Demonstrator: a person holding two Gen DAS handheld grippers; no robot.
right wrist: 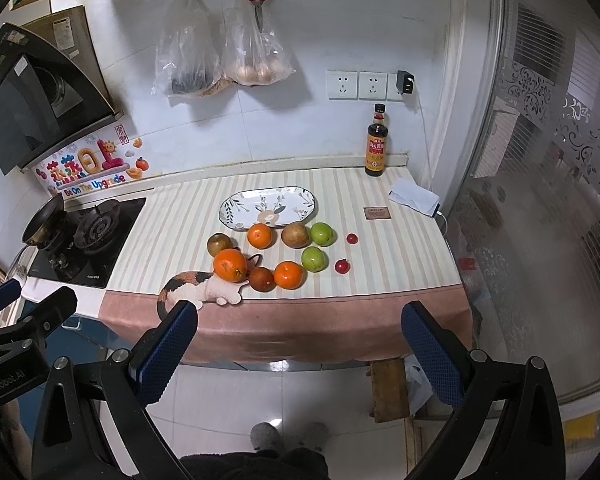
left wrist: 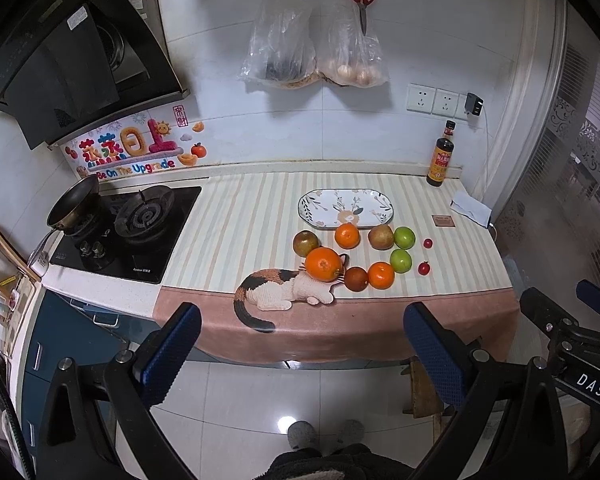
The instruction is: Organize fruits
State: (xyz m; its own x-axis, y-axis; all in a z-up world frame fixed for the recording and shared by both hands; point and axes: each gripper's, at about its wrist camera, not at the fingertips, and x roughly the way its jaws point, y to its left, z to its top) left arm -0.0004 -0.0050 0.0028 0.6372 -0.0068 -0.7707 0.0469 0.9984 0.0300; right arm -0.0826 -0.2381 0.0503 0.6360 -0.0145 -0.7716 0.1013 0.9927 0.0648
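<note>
Left gripper (left wrist: 300,344): hanging over the floor short of the counter edge, its blue fingers (left wrist: 172,354) standing wide apart and gripping nothing.
Right gripper (right wrist: 298,344): also hanging off the counter's front, jaws spread wide, holding nothing; the left gripper is showing at its left edge.
Fruits: all lying on the striped cloth (left wrist: 240,224), ahead of and well apart from both grippers.
Plate (left wrist: 346,207): sitting behind the fruits, holding no fruit.
Big orange (left wrist: 323,264): lying nearest the left gripper, over the cloth's cat picture (left wrist: 284,292).
Dark fruit (left wrist: 356,279): lying just right of the big orange, touching a front orange (left wrist: 381,275).
Back orange (left wrist: 347,236): sitting at the plate's front rim.
Brown fruits: one (left wrist: 306,243) lying behind the big orange, one (left wrist: 381,236) lying just beside a green fruit (left wrist: 404,237).
Second green fruit (left wrist: 401,260): lying right of the front orange.
Small red fruits: two lying furthest right, one (left wrist: 428,243) behind the other (left wrist: 424,268), apart from the rest.
Bottle (left wrist: 441,156): standing at the back wall, right of the plate.
Stove (left wrist: 128,232): lying left of the cloth, a pan (left wrist: 74,202) tilting on its far burner.
</note>
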